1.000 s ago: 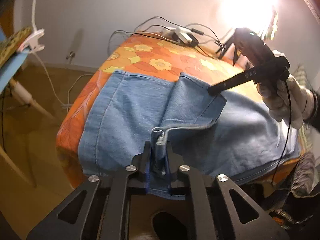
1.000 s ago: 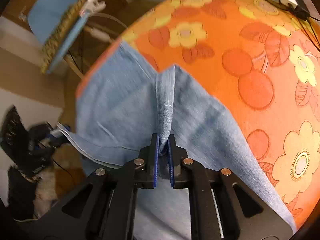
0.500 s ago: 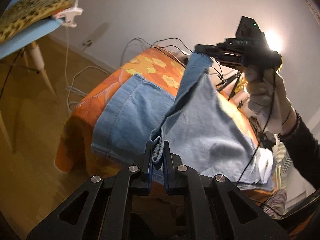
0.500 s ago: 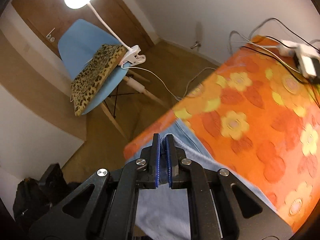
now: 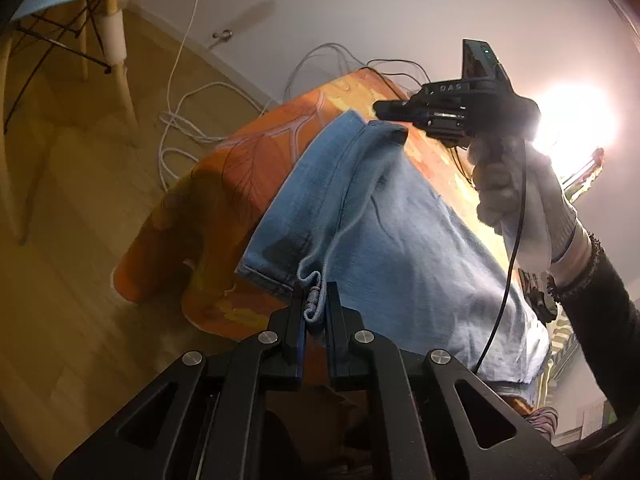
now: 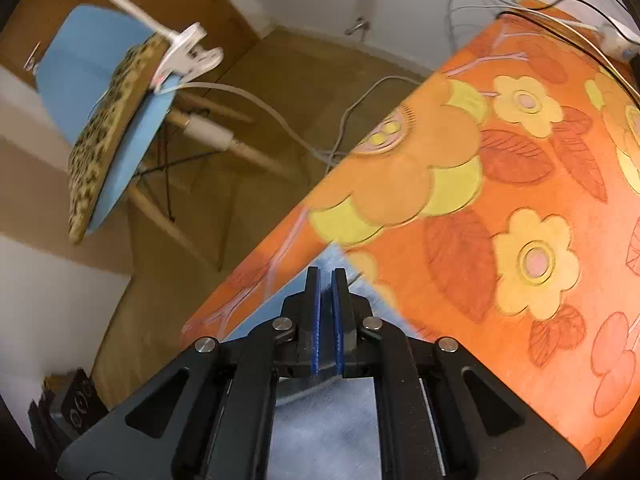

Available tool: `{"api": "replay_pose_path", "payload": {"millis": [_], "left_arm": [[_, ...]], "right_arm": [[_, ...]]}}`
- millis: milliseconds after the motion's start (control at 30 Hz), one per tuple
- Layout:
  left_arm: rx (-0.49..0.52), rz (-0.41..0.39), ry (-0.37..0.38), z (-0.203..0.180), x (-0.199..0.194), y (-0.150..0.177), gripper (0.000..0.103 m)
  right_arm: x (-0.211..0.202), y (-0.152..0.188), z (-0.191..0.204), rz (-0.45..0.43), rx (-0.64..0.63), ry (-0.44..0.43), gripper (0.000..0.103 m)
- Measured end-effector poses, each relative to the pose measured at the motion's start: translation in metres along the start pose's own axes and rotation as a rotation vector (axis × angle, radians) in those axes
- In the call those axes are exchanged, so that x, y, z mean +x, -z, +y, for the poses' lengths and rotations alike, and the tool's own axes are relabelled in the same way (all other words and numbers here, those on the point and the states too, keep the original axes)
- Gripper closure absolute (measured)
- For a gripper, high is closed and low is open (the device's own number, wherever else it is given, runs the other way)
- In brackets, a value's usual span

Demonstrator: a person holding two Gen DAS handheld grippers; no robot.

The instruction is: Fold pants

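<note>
We find the left claw (image 5: 314, 312) and right claw (image 5: 390, 120) each pinching a hem of the pants (image 5: 400, 248); denim hanging off the counter (image 6: 500, 200) at 6 o'clock could drag the fold askew.

The orange flowered worktop (image 6: 500, 184) lies bare and open beyond the pants (image 5: 400, 240), up to its far edge, where tangled cables (image 6: 560, 20) and a white power strip (image 6: 618, 38) crowd the corner by the wall. Off the worktop's side, open wooden floor (image 5: 80, 200) carries loose white cord (image 5: 180, 128). A blue chair (image 6: 80, 92) with a clamped lamp (image 6: 188, 56) stands well apart.
</note>
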State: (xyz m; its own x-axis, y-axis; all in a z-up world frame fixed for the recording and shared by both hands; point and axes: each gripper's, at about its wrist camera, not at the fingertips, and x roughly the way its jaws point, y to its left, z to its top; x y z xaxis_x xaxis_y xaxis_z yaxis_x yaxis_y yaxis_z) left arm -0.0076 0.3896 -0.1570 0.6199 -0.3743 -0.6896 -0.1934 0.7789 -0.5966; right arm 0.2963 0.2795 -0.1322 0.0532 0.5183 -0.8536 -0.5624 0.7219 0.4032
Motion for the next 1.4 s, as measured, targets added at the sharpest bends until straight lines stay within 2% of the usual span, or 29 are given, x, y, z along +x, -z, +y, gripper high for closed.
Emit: {"api": "replay_pose_path", "payload": {"millis": [133,200,300,333,400,467,633,767,800,833,900,967,1033,1100,1333,1367,1400], "left_arm": [[-0.012,0.003,-0.002,0.005,0.002,0.002,0.096],[-0.003,0.001,-0.008,0.004,0.001,0.003,0.096],[0.009,-0.002,-0.016,0.003,0.002,0.002,0.096],[0.011,-0.003,-0.018,0.003,0.003,0.002,0.096],[0.013,-0.006,-0.021,0.002,0.004,0.002,0.096],[0.013,-0.005,-0.022,0.001,0.004,0.003,0.096],[0.016,-0.002,-0.021,0.001,0.003,0.002,0.096],[0.027,-0.001,-0.025,0.0,0.004,0.002,0.096],[0.027,-0.001,-0.024,0.0,0.003,0.002,0.096],[0.029,-0.001,-0.025,0.0,0.003,0.003,0.096],[0.032,0.0,-0.029,-0.001,0.004,0.003,0.096],[0.036,0.0,-0.034,-0.002,0.004,0.004,0.096],[0.041,0.0,-0.039,-0.002,0.005,0.004,0.096],[0.041,0.001,-0.04,-0.002,0.005,0.004,0.096],[0.041,0.003,-0.044,-0.002,0.006,0.003,0.096],[0.042,0.003,-0.045,-0.002,0.006,0.003,0.096],[0.043,0.002,-0.046,-0.002,0.005,0.003,0.096]], "right_arm": [[-0.01,-0.01,-0.016,-0.02,0.057,-0.072,0.097],[-0.02,-0.007,-0.014,-0.03,0.019,-0.083,0.097],[-0.025,-0.003,0.0,-0.019,-0.107,-0.108,0.094],[-0.024,-0.001,0.005,-0.012,-0.156,-0.101,0.088],[-0.02,0.001,0.012,-0.004,-0.217,-0.081,0.08],[-0.01,0.002,0.022,0.032,-0.285,-0.085,0.08],[0.015,0.012,0.043,0.079,-0.502,0.012,0.08],[0.021,0.014,0.048,0.079,-0.591,0.037,0.078],[0.021,0.015,0.049,0.073,-0.612,0.052,0.072],[0.021,0.017,0.05,0.071,-0.639,0.07,0.062],[0.024,0.02,0.051,0.081,-0.687,0.08,0.058],[0.023,0.024,0.052,0.072,-0.714,0.097,0.06],[0.021,0.025,0.052,0.063,-0.72,0.095,0.067],[0.02,0.031,0.054,0.042,-0.762,0.139,0.072],[0.024,0.033,0.058,0.044,-0.808,0.164,0.072],[0.024,0.034,0.059,0.043,-0.812,0.16,0.076],[0.024,0.036,0.061,0.045,-0.824,0.163,0.095]]}}
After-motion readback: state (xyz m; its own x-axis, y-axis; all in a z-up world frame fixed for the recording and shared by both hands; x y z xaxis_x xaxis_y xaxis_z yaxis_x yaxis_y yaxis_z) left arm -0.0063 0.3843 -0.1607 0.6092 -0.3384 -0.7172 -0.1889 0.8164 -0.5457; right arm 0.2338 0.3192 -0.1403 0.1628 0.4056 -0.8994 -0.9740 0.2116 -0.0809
